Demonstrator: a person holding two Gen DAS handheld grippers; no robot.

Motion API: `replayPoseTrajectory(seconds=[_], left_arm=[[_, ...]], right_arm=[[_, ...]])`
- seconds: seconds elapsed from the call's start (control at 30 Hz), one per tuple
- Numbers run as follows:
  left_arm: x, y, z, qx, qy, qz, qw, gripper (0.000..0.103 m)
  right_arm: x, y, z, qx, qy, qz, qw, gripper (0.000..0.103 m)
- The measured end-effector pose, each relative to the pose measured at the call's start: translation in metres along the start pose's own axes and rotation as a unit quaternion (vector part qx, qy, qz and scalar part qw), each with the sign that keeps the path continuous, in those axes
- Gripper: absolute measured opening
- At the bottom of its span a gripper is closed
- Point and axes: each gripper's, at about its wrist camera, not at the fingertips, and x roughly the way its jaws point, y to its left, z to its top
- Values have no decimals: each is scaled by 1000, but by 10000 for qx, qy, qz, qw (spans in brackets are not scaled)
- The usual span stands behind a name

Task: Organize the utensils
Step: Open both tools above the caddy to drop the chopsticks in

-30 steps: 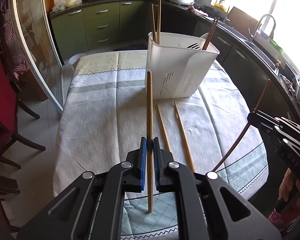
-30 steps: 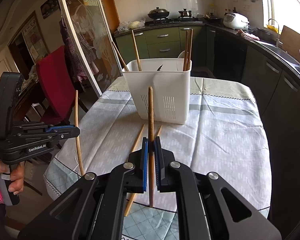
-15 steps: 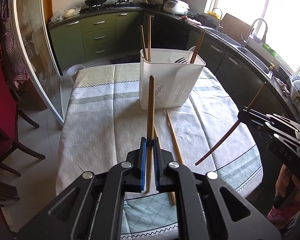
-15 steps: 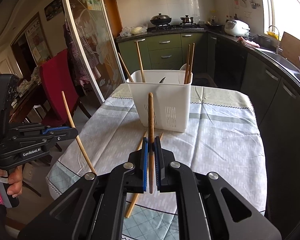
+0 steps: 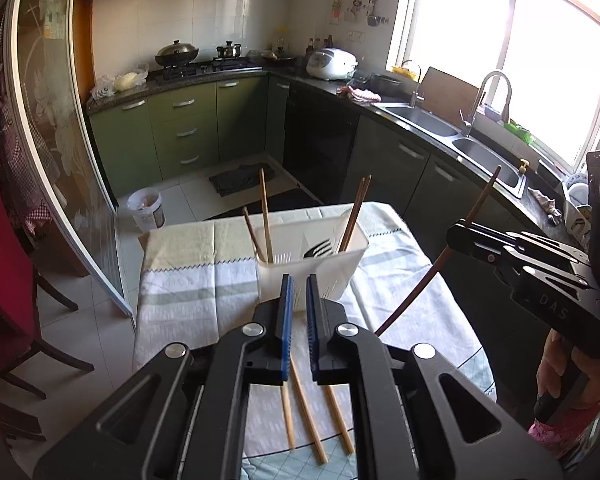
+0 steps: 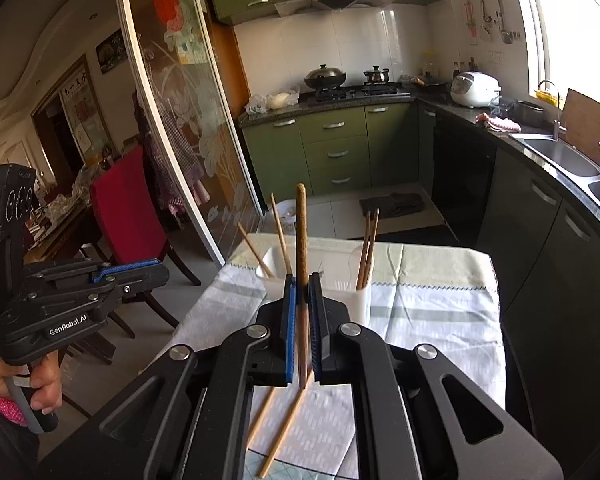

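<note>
While the left gripper (image 5: 296, 296) sits almost closed with no chopstick seen between its pads, three loose chopsticks (image 5: 310, 416) lie on the tablecloth (image 5: 180, 292) below, one of them blurred. Right wrist view: the right gripper (image 6: 302, 292) clamps a dark chopstick (image 6: 301, 236) upright, short of the white utensil holder (image 6: 358, 300). It should bring the lower tip over the rim before releasing. The gripper hides the holder's compartments.

We see black grippers with blue pads (image 5: 286, 316), a white slotted utensil caddy (image 5: 312, 268), tan chopsticks (image 5: 308, 412) on a white-and-grey striped tablecloth (image 5: 188, 292) with a teal lattice hem, green cabinets (image 6: 332, 148), and a red chair (image 6: 128, 208).
</note>
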Motion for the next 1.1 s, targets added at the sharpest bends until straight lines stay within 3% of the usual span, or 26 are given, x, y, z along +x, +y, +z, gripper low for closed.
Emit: replayPoseTrajectory(seconds=[0.2,0.47,0.6,0.83,1.1], left_arm=[[4,-6,36,25,-122,11,9999,6],[31,-2,25,40,119,-25,9999,6],[39,8,14,38,208,8,9998,6],[44,18,-2,0,292,33,9996,6],[56,17,-22,-68,648,-9,9979,6]], right_arm=[[-9,-10,53,105,-399,-12,9992,7],[24,-36,95,378,-701,-225,9966,7],[59,-43,92,384,-423,-442,9974,7],[106,-49,68,311,86,-454,9984,7],[96,-34,53,125,57,-462,9988,10]])
